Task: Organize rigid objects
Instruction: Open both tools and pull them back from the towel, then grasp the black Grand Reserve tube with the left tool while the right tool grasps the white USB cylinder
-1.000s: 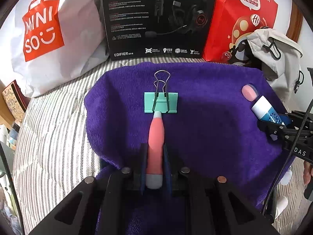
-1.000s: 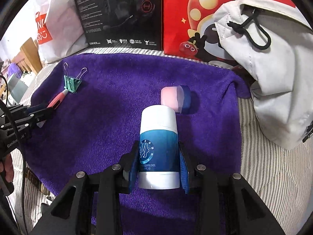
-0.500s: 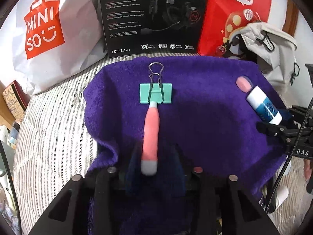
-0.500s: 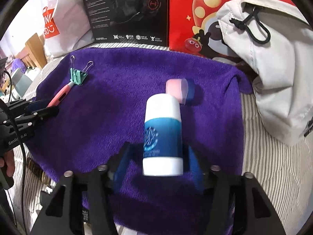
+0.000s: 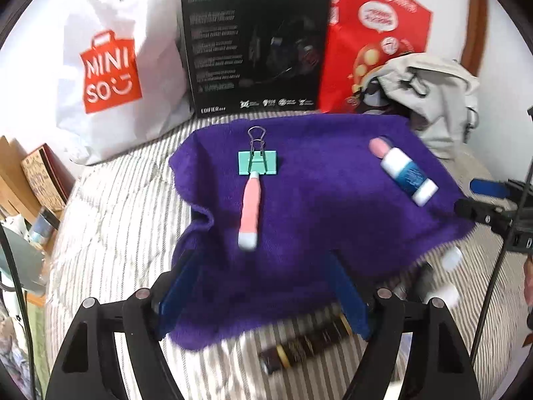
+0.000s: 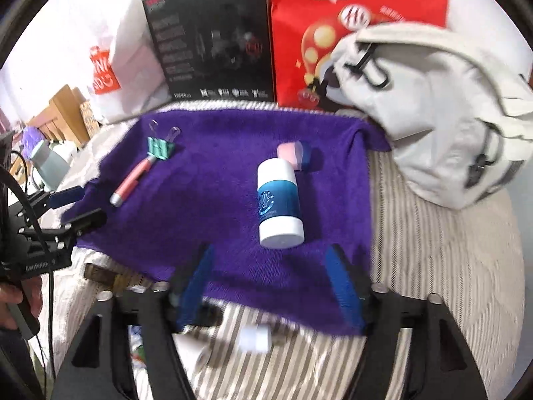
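A purple towel (image 5: pixel 316 200) lies on the striped bed. On it a pink pen-shaped tool (image 5: pixel 250 211) lies with its tip at a green binder clip (image 5: pixel 257 161); they also show in the right wrist view, the tool (image 6: pixel 133 180) and the clip (image 6: pixel 160 146). A white and blue bottle (image 6: pixel 279 203) lies behind a pink and blue cap (image 6: pixel 294 155). My left gripper (image 5: pixel 263 296) is open and empty, just back from the pink tool. My right gripper (image 6: pixel 271 283) is open and empty, just back from the bottle.
A white Miniso bag (image 5: pixel 106 70), a black headset box (image 5: pixel 256 50) and a red bag (image 5: pixel 373 40) stand behind the towel. A grey backpack (image 6: pixel 443 110) lies at the right. A dark patterned tube (image 5: pixel 306 345) and small white items (image 6: pixel 255 336) lie on the bed before the towel.
Both grippers opened, let go of the pink tool and the bottle, and drew back and up. The tool and bottle now lie free on the towel.
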`<move>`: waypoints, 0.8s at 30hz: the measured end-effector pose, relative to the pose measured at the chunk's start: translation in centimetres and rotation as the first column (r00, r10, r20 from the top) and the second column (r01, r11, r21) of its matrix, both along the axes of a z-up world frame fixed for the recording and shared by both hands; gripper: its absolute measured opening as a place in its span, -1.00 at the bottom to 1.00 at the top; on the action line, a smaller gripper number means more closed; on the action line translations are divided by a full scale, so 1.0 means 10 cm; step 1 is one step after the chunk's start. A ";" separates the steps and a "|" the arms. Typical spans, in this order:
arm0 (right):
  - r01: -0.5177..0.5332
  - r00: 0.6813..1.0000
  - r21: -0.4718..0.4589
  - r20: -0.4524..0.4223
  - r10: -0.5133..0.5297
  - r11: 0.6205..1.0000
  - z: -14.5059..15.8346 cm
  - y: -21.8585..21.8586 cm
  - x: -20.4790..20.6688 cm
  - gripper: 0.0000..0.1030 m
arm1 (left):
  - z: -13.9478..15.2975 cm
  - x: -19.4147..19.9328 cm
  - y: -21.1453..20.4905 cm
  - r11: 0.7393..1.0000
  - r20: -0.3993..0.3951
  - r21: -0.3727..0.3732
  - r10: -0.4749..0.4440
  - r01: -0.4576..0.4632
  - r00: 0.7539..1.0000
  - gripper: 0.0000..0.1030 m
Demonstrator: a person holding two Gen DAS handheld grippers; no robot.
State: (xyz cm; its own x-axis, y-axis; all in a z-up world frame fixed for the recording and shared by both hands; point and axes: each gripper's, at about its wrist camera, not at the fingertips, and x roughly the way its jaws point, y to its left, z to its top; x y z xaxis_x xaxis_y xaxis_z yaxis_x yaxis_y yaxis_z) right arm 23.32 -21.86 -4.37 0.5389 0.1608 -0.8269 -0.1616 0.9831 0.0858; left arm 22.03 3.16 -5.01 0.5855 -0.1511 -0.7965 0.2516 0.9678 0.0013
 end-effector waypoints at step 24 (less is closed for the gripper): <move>0.168 0.983 0.051 -0.088 -0.163 0.984 -0.27 -0.29 -1.06 0.96 | -0.53 -0.43 -0.01 0.973 -0.034 0.087 -0.210 0.212 0.977 0.57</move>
